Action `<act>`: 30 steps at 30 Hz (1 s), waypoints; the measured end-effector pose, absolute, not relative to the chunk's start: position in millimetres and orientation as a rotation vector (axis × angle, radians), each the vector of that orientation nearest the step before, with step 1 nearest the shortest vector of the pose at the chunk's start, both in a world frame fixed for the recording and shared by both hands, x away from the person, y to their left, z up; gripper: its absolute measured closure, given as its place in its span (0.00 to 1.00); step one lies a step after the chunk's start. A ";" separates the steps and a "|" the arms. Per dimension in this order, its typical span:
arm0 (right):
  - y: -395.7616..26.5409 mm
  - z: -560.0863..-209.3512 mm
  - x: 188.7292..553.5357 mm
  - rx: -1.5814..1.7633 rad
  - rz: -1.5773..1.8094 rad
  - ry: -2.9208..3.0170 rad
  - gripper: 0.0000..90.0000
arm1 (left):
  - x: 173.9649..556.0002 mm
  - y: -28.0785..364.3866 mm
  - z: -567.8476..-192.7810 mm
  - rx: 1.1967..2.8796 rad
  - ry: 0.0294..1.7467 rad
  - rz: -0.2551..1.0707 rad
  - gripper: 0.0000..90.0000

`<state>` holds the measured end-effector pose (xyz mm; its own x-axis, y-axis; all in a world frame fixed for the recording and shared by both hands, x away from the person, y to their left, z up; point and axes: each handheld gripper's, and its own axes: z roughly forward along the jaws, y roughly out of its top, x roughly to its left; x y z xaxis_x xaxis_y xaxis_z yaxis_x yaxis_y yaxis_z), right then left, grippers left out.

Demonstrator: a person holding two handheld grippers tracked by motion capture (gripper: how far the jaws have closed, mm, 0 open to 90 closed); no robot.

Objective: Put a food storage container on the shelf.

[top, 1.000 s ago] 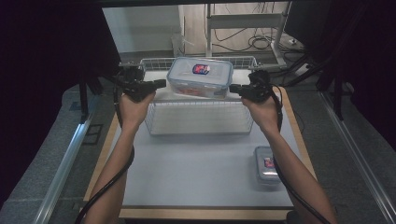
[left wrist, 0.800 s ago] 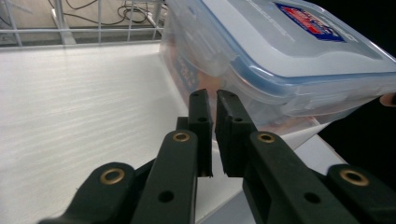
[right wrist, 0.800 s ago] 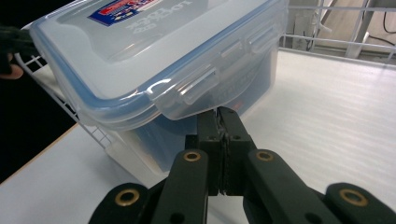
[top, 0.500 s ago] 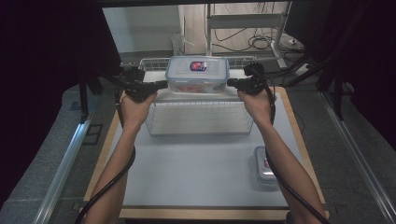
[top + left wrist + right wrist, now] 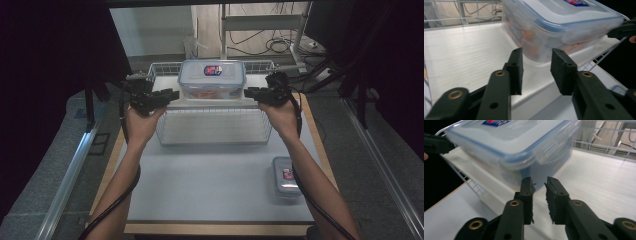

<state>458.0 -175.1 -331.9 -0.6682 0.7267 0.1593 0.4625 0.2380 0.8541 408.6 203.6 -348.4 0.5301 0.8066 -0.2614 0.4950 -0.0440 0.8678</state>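
Big container (image 5: 212,80) is set down at the basket's (image 5: 215,127) 12 o'clock end, and both grippers' fingers (image 5: 515,67) (image 5: 527,195) have just been opened, nothing between them.

The large container (image 5: 564,22) is blurred and cut off at the top edge in both gripper views; its contents stay unclear.

Dark curtains (image 5: 45,75), grey carpet floor (image 5: 60,165), cabled metal rack (image 5: 265,30) behind.

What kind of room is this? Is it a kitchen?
Probably not a kitchen; it looks like a lab or workshop. A plain worktable stands between dark curtains, loose cables lie on the floor behind, and a metal rack stands there too.
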 end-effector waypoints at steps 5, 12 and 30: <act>-182.8 -335.8 444.0 1.061 1.433 2.256 0.73 | 387.3 201.0 -350.3 1.733 1.045 0.390 0.56; -189.1 -338.1 421.8 0.998 1.458 2.271 0.61 | 358.4 189.5 -359.0 1.832 0.954 0.501 0.41; -193.4 -376.0 367.0 0.844 1.392 2.374 0.37 | 298.7 185.4 -414.5 1.899 0.923 0.472 0.19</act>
